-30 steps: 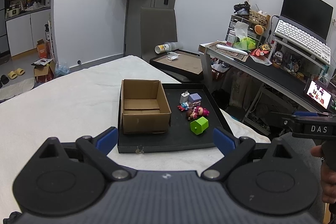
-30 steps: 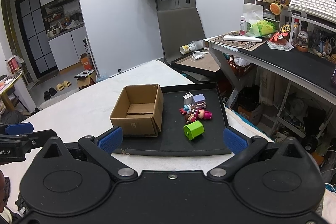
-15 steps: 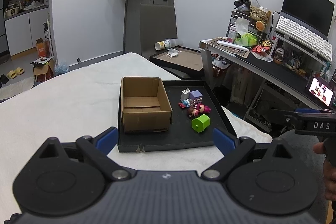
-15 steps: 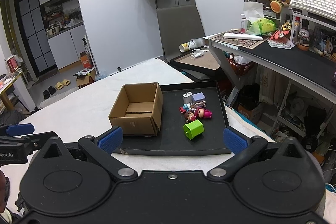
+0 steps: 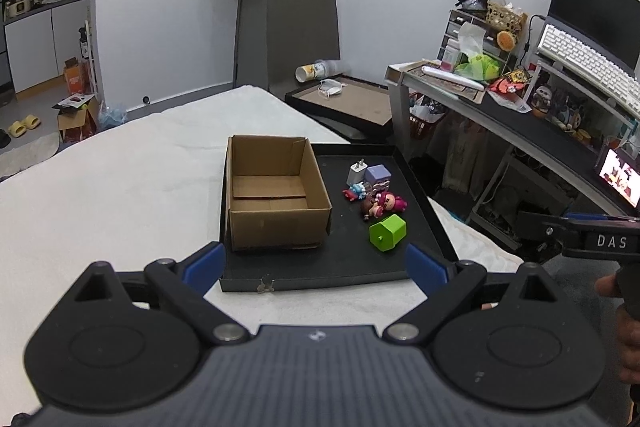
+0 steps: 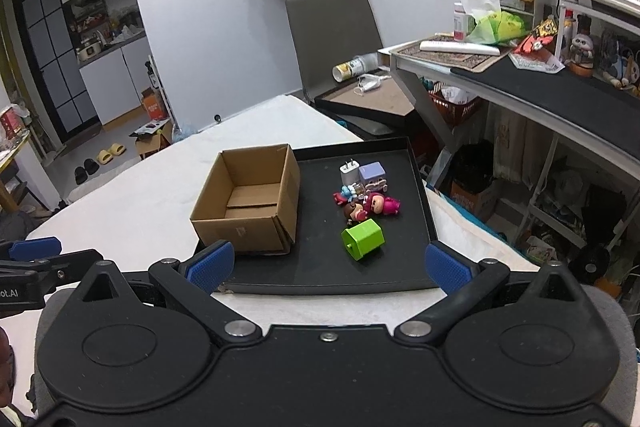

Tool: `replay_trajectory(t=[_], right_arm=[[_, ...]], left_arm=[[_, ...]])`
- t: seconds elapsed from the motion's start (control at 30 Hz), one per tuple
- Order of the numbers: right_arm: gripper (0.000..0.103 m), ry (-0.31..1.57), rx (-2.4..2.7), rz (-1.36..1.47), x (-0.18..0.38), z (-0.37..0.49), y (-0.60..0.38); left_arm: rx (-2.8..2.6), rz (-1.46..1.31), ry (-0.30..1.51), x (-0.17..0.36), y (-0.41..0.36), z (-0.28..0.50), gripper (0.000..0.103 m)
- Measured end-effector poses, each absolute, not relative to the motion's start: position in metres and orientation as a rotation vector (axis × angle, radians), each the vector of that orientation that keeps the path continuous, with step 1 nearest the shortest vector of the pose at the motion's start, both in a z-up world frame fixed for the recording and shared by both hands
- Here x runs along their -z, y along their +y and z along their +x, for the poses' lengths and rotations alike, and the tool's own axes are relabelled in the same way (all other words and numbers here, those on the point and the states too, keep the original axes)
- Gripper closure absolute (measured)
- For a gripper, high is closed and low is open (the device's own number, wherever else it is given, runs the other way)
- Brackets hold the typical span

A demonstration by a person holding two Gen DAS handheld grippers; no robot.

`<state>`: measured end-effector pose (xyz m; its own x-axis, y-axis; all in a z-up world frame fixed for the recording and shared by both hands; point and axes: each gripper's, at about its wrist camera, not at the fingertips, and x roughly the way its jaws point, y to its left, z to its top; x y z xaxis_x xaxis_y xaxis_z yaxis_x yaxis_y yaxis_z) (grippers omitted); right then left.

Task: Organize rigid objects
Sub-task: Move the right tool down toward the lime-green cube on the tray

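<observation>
A black tray lies at the right edge of the white-covered table. An open cardboard box fills the tray's left half; right of it lie a green block, figurines, a lilac cube and a charger. Left gripper and right gripper hover before the tray's near edge, fingers spread, holding nothing.

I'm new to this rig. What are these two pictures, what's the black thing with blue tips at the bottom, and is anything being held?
Each picture comes from a camera mounted on a handheld gripper, looking forward along its two blue-tipped fingers. One view shows the left gripper, the other the right gripper. Both are open and hold nothing. Ahead, on a white-covered surface, lies a black tray. On it stand an empty cardboard box and, to its right, a green block, small toy figures, a lilac cube and a white plug.
</observation>
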<state>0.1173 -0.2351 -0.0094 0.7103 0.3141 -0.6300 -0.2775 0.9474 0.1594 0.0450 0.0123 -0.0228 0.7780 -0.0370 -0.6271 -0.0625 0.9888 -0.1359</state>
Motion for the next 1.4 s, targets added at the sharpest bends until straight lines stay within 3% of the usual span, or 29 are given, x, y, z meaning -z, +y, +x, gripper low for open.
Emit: replay_trajectory(t=[1.17,1.4], right_arm=[[0.0,0.895,-0.206,0.151,0.101,0.25,-0.241],[0.001,0.939,-0.192,0.246,0.128,0.276,-0.24]], left_arm=[[-0.196,-0.217,0.87,0.085,0.055,0.172,0.008],[-0.202,-0.241,0.88,0.103,0.067,0.194,0.013]])
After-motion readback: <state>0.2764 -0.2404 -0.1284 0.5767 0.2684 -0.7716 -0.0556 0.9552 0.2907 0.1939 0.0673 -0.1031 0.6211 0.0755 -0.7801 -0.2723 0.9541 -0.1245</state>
